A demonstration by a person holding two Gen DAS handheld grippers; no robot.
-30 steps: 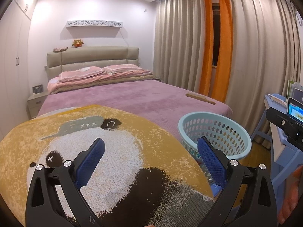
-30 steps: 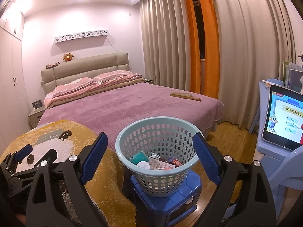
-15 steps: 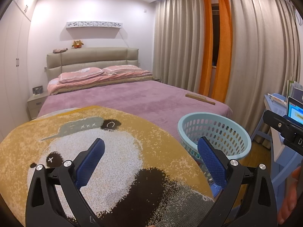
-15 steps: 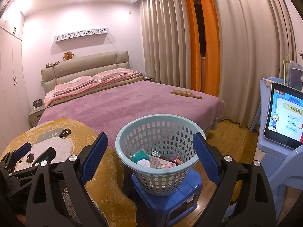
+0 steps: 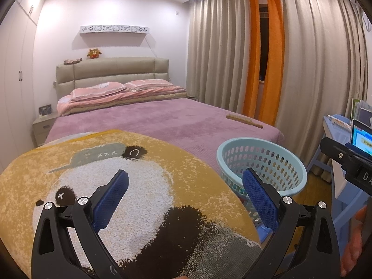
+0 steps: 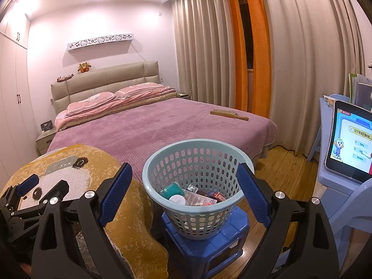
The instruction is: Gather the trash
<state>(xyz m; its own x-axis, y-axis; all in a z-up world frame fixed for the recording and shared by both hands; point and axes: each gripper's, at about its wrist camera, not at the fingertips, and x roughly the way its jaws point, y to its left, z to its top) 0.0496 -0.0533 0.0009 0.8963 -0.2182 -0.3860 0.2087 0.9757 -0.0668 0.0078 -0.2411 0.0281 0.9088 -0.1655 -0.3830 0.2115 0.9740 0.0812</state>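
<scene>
A pale blue perforated basket (image 6: 194, 183) stands on a blue plastic stool (image 6: 204, 244) beside the bed. It holds several trash items, among them a teal roll (image 6: 173, 189), a white lid (image 6: 177, 200) and wrappers (image 6: 209, 196). My right gripper (image 6: 183, 195) is open and empty, its jaws either side of the basket in view. My left gripper (image 5: 184, 195) is open and empty above a yellow panda rug (image 5: 116, 181); the basket (image 5: 262, 162) is to its right. The left gripper also shows at the lower left of the right wrist view (image 6: 28, 186).
The panda rug (image 6: 76, 174) drapes over the foot of a purple bed (image 6: 151, 125). A wooden brush (image 6: 229, 114) lies on the bed's far right. A blue desk with a lit tablet (image 6: 348, 139) stands at right. Wooden floor (image 6: 283, 169) lies between bed and desk.
The right wrist view has shifted slightly, the basket and tablet sitting a little higher in frame. The left gripper has barely moved. Both stay open.
</scene>
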